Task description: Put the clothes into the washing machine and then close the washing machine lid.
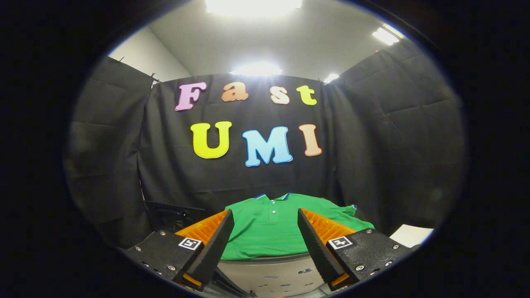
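**Inspector:** Booth enclosed by black cloth walls, white ceiling with lit panels overhead. A pale rounded surface (265, 260) sits low between the fingers; I judge it the top of the washing machine, though its lid and opening cannot be made out from here.

**Assistant:** And the garment?

**Inspector:** One green polo shirt (271, 231), spread flat on that surface, collar and button placket at the far end, hem toward the gripper. Count: one shirt, three buttons on the placket so far as can be seen, one gripper, two fingers.

**Assistant:** State of the gripper (265, 238)?

**Inspector:** Fingers spread wide, gripping nothing. No contact with the cloth is evident; the tips appear to sit short of it or above its near hem.

**Assistant:** The relation that matters?

**Inspector:** The shirt lies dead ahead at twelve o'clock from the jaws, centred in the gap. Its long axis, collar to hem, runs twelve to six, in line with the fingers. Sleeves extend toward roughly two and ten o'clock, the left partly hidden by a finger.

**Assistant:** Assessment?

**Inspector:** Task at its outset. The next move likely calls for a straight advance and descent to pinch a fold.
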